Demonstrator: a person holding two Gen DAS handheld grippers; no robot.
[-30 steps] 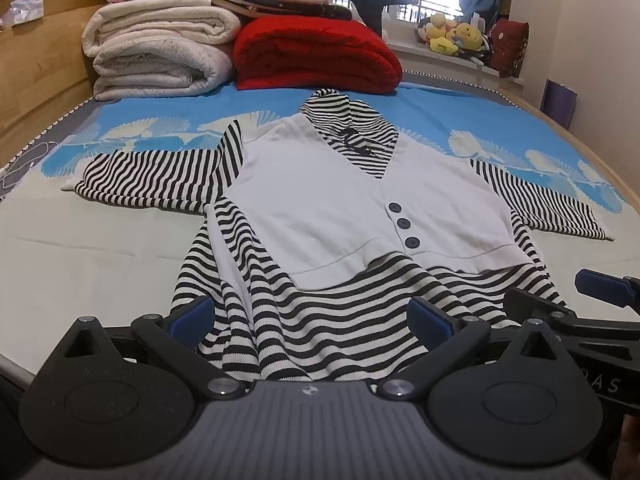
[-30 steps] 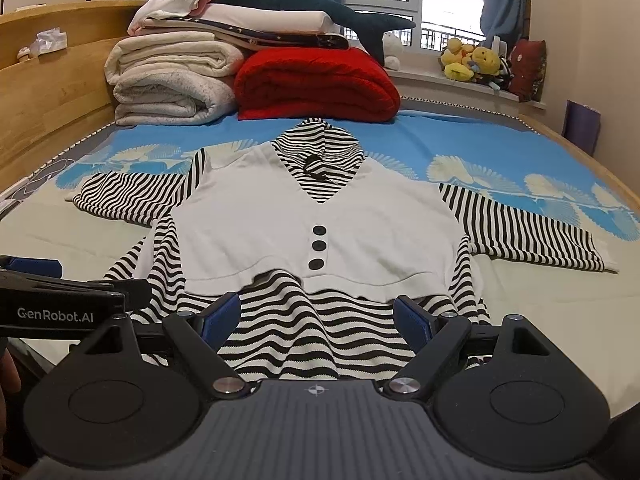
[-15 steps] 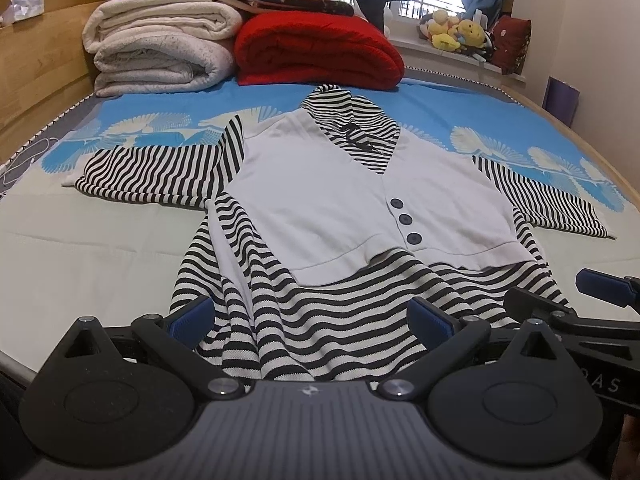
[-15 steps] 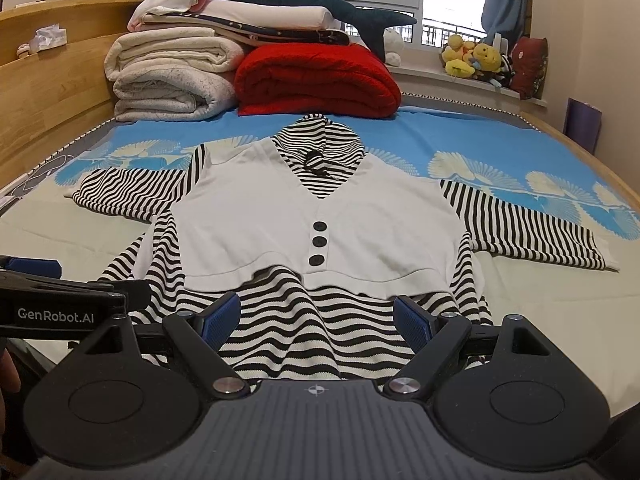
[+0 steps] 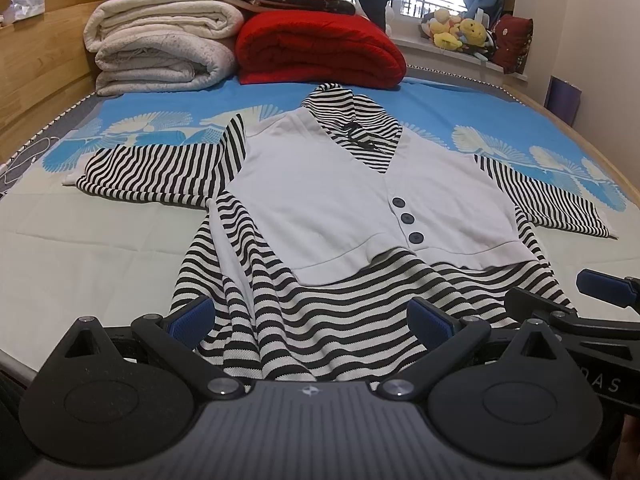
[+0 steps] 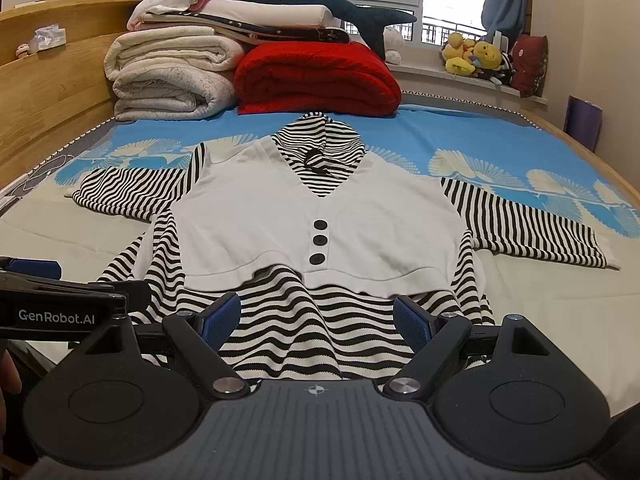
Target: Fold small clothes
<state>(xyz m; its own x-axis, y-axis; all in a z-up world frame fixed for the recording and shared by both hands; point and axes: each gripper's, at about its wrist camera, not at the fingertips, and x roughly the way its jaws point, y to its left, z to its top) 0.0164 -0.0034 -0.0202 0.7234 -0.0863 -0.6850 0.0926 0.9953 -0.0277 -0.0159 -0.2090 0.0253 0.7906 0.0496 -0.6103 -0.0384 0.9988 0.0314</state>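
We see a small striped garment spread face-up in the middle of both frames, lying on a bed with a pale and blue leaf-print cover. It has a white vest-style front panel fastened with three dark buttons, a striped hood toward the top of the frame, and striped sleeves spread to the left and right. Its striped hem reaches the lower centre, rumpled into folds.

Our left gripper sits at the bottom of its frame, its blue pads spread wide over the hem and holding nothing. Our right gripper is likewise wide open and empty, just above the hem's lower edge.

At the upper left, folded cream blankets are stacked beside a folded red blanket. Plush toys line the windowsill at upper right.
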